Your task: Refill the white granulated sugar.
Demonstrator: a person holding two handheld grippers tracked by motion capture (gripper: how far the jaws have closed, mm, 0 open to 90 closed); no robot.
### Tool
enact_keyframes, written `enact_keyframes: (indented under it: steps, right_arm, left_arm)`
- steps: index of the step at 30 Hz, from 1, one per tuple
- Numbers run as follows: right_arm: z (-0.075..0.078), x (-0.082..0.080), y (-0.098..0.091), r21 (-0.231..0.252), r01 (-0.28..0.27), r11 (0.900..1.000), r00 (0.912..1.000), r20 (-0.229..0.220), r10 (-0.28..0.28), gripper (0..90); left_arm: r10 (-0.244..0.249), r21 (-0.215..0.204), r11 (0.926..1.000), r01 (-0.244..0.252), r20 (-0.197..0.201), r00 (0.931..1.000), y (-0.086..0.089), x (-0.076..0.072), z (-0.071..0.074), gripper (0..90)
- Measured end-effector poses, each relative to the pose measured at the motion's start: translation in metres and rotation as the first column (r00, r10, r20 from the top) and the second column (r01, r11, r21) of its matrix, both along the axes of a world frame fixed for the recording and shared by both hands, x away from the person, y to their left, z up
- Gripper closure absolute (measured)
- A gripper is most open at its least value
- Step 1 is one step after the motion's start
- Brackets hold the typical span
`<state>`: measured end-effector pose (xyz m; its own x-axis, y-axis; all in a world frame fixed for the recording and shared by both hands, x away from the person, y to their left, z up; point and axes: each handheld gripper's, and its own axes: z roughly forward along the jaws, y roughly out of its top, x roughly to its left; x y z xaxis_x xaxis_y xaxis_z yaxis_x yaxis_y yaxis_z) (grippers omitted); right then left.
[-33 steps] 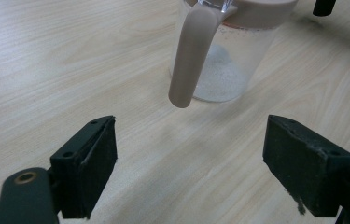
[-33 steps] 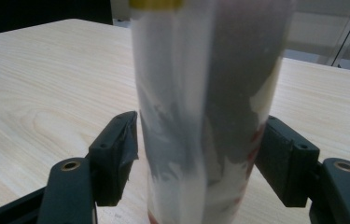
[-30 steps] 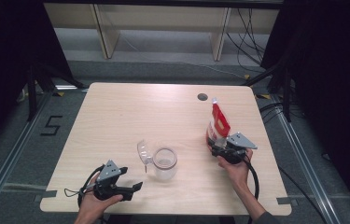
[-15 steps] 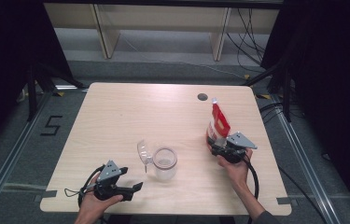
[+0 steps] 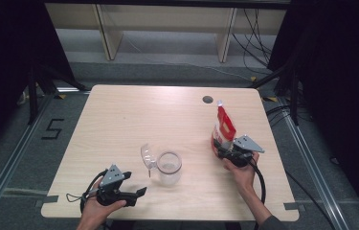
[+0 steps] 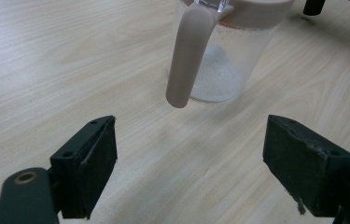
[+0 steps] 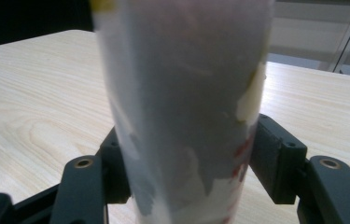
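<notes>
A red and white pouch (image 5: 224, 127) stands upright at the right of the table, and its pale side rises close in the right gripper view (image 7: 182, 93). My right gripper (image 5: 220, 149) has just been closing its jaws, and both pads now press the pouch's lower sides (image 7: 189, 163). A clear jar (image 5: 168, 167) with a beige rim and its lid flipped open stands near the table's front middle. My left gripper (image 5: 139, 194) lies at the front left. It is open (image 6: 193, 168), and it faces the jar's beige handle (image 6: 189, 56) from a short way off.
The wooden table (image 5: 119, 120) has a round cable hole (image 5: 207, 99) near its far edge. Dark curtains flank the table, and shelving stands beyond it. Cables trail from both grippers toward the front edge.
</notes>
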<state>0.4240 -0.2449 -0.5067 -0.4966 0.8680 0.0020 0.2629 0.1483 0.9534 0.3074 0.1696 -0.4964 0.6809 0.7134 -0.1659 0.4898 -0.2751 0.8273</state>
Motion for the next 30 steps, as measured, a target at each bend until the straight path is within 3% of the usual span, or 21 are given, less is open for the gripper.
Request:
enact_keyframes:
  steps: [3, 5, 7, 12, 14, 16, 22, 24, 26, 27, 28, 30]
  right_arm:
    - [-0.0003, 0.0005, -0.0001, 0.021, -0.007, 0.9998, 1.0, -0.002, 0.007, 42.2]
    - [-0.0007, 0.0007, -0.0007, 0.001, -0.009, 1.0, 1.0, -0.004, 0.009, 42.2]
    - [-0.0014, -0.001, 0.0004, 0.025, 0.017, 0.9995, 0.9998, -0.013, -0.017, 42.0]
    - [-0.0036, 0.0001, 0.0024, 0.06, 0.019, 0.998, 0.9998, -0.012, -0.018, 41.2]
    - [-0.0046, 0.0023, 0.0011, 0.057, 0.006, 0.9984, 0.9999, 0.009, -0.006, 41.0]
    - [-0.0043, 0.002, -0.0002, 0.04, 0.014, 0.9991, 0.9999, -0.006, -0.014, 41.1]
    - [-0.0039, 0.001, 0.0003, 0.059, 0.012, 0.9982, 0.9998, -0.015, -0.011, 43.5]
    - [-0.0038, 0.0008, 0.0003, 0.042, 0.035, 0.9985, 0.9994, 0.004, -0.035, 45.1]
    - [-0.0047, 0.0018, 0.0001, 0.065, 0.029, 0.9974, 0.9992, 0.026, -0.03, 45.9]
    - [-0.005, 0.0016, -0.0002, 0.069, 0.029, 0.9972, 0.9992, 0.026, -0.031, 46.0]
    - [-0.0052, 0.0012, -0.0019, 0.041, 0.031, 0.9987, 0.9992, 0.023, -0.032, 46.0]
    - [-0.0063, 0.0007, -0.0002, 0.062, 0.028, 0.9977, 0.9994, 0.017, -0.029, 46.0]
  left_arm:
    - [-0.005, 0.011, 0.9999, 0.005, -0.003, 1.0, 0.0001, -0.0004, 0.0007, 17.3]
    - [-0.003, 0.01, 0.9999, 0.003, -0.004, 1.0, 0.0001, -0.0003, 0.0008, 17.3]
    - [-0.002, 0.01, 0.9999, 0.003, -0.006, 1.0, 0.0, -0.0002, 0.0005, 17.3]
    - [-0.001, 0.004, 1.0, 0.001, -0.003, 1.0, -0.0007, -0.0005, 0.0003, 17.3]
    - [0.001, 0.006, 1.0, 0.0, -0.005, 1.0, -0.0007, -0.0005, 0.0002, 17.3]
    - [-0.002, 0.003, 1.0, 0.002, -0.004, 1.0, -0.001, -0.0005, 0.0001, 17.3]
    - [-0.013, 0.014, 0.9998, 0.013, 0.004, 0.9999, -0.0007, -0.0002, 0.0004, 17.3]
    - [-0.015, 0.014, 0.9998, 0.015, 0.005, 0.9999, -0.0006, -0.0001, 0.0005, 17.3]
    - [-0.014, 0.013, 0.9998, 0.014, 0.005, 0.9999, -0.0006, -0.0002, 0.0005, 17.3]
    - [-0.016, 0.014, 0.9998, 0.016, 0.008, 0.9998, -0.0006, -0.0001, 0.0001, 17.3]
    - [-0.018, 0.014, 0.9998, 0.018, 0.008, 0.9998, -0.0007, -0.0002, 0.0001, 17.3]
    - [-0.019, 0.014, 0.9997, 0.019, 0.008, 0.9998, -0.001, -0.0004, 0.0002, 17.3]
